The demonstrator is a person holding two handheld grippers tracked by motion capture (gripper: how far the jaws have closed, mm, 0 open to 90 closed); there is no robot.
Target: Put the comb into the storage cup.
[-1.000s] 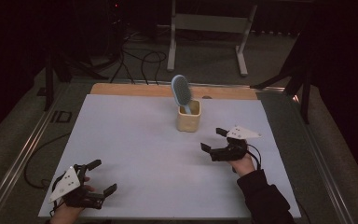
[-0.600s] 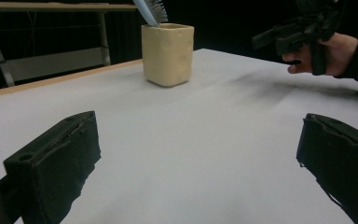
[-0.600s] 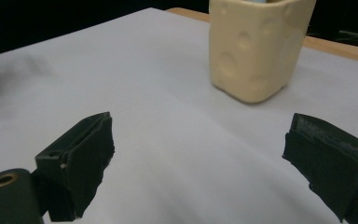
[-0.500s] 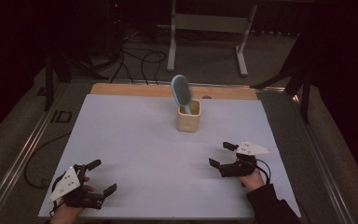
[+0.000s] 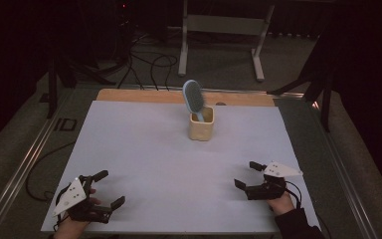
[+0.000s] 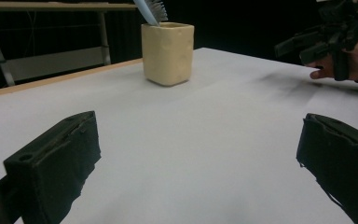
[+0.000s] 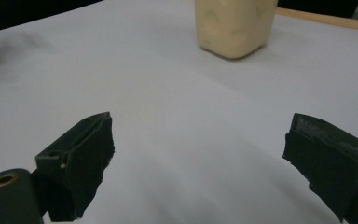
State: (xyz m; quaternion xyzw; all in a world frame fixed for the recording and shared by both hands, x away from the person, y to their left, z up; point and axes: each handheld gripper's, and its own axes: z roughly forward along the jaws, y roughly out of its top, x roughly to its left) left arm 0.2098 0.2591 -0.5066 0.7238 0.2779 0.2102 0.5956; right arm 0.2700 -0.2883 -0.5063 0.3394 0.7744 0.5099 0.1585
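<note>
With both your left gripper (image 5: pixel 101 188) and right gripper (image 5: pixel 249 175) spread wide and empty, a careless reach toward twelve o'clock could topple the cream cup (image 5: pixel 201 124) holding the hairbrush (image 5: pixel 193 96).

The room was dark — light fell mainly on the white table top (image 5: pixel 144 149), whose far edge showed a wooden strip (image 5: pixel 144 95). Beyond it, well ahead of the left gripper (image 5: pixel 99 190), black cables (image 5: pixel 144 62) lay across a grey floor (image 5: pixel 219 59) beside a pale metal stand (image 5: pixel 224 25) — darkness behind.
</note>
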